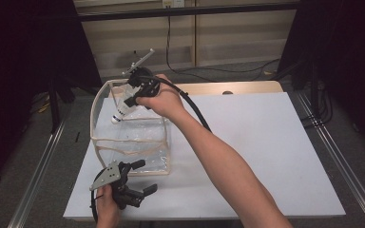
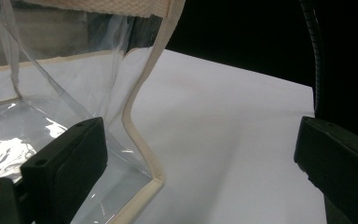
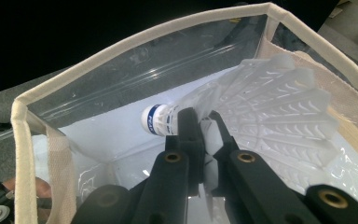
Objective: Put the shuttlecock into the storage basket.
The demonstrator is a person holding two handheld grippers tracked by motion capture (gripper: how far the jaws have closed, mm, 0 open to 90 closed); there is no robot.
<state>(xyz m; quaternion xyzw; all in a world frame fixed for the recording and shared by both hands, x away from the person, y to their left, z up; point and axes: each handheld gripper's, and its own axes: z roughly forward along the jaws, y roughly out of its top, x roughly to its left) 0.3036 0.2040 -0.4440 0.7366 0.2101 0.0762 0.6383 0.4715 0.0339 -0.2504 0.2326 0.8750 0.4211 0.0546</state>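
Over clear beige-trimmed bag (image 3: 121,51) | right tongs (image 3: 204,122) pinch feathery shuttlecock (image 3: 270,107) | left tongs (image 2: 200,154) wide, seemingly empty

We've got one fixed camera up high, looking forward and down over the white table (image 1: 266,142). The other two ride the grippers, super close: both share the clear plastic bag with cream fabric trim (image 1: 123,137), left one at its near corner (image 2: 140,140), right one peering down inside (image 3: 21,140).
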